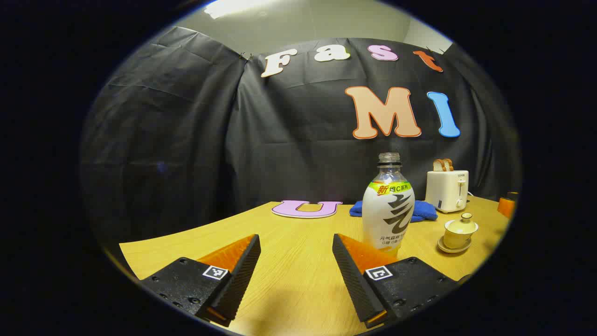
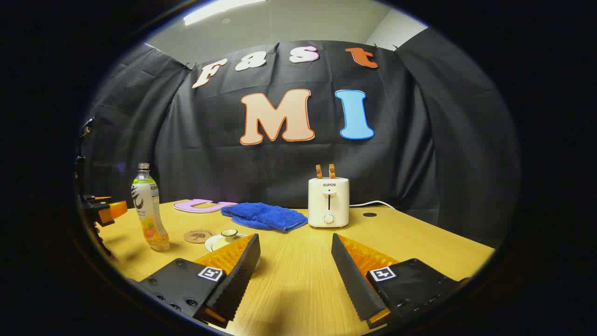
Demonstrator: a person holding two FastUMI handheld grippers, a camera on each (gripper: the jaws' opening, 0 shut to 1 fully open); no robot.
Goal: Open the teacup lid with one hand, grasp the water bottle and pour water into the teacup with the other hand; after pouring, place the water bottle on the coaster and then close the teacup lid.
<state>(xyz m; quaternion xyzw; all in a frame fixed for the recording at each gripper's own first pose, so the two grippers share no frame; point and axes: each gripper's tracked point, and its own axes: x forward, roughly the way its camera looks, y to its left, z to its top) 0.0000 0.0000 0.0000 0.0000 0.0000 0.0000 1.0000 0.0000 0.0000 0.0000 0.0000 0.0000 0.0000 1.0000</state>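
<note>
yellow wood grain covers the desk (image 1: 298, 280) under both claws. in the left gripper view the left claw (image 1: 296, 252) hangs just over the desk with its fingers spread wide, nothing between them. the bottle (image 1: 388, 210) stands upright just ahead of its right finger (image 1: 357, 275), a little outside the gap, cap off, near but apart as far as i can tell. further right of that finger the teacup (image 1: 460, 231) sits on its saucer (image 1: 453, 247) with the lid (image 1: 465, 219) on. behind the bottle lies a blue cloth (image 1: 422, 210), and to the right of that a toaster (image 1: 447, 189) with bread in its slots.

in the right gripper view the right claw (image 2: 295, 252) is also wide open and holds nothing, low over the desk. the teacup (image 2: 227, 235) is just ahead of its left finger (image 2: 235, 273), partly hidden by the fingertip, outside the gap. the coaster (image 2: 198, 235) lies just left of the teacup, and the bottle (image 2: 149, 210) stands further left again, well apart from this claw. the left claw (image 2: 105, 210) shows at the far left edge, beside the bottle. the cloth (image 2: 263, 217) and toaster (image 2: 328, 200) sit ahead of the open gap, toward the back of the desk (image 2: 419, 242).
</note>
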